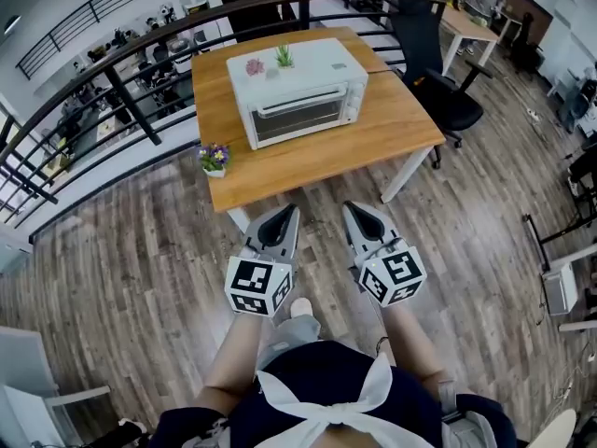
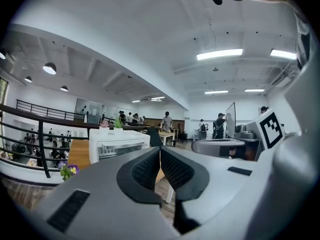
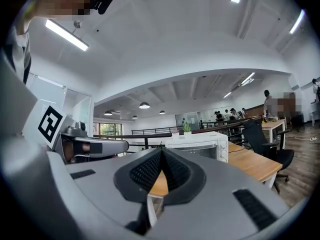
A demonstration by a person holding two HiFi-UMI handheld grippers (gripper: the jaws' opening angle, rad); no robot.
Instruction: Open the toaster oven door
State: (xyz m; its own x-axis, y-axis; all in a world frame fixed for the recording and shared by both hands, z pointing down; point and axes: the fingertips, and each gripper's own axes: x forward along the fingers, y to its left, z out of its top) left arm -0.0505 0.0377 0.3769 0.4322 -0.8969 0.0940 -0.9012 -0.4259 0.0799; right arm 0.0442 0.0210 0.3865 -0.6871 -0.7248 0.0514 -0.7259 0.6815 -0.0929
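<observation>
On wood table (image 1: pixel 396 124) — toaster oven (image 1: pixel 300 75) w/ door (image 1: pixel 298 118) closed

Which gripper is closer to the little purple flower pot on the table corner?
Left. The left gripper sits short of the table with the purple flower pot ahead to its left; the right gripper is farther right.
</observation>
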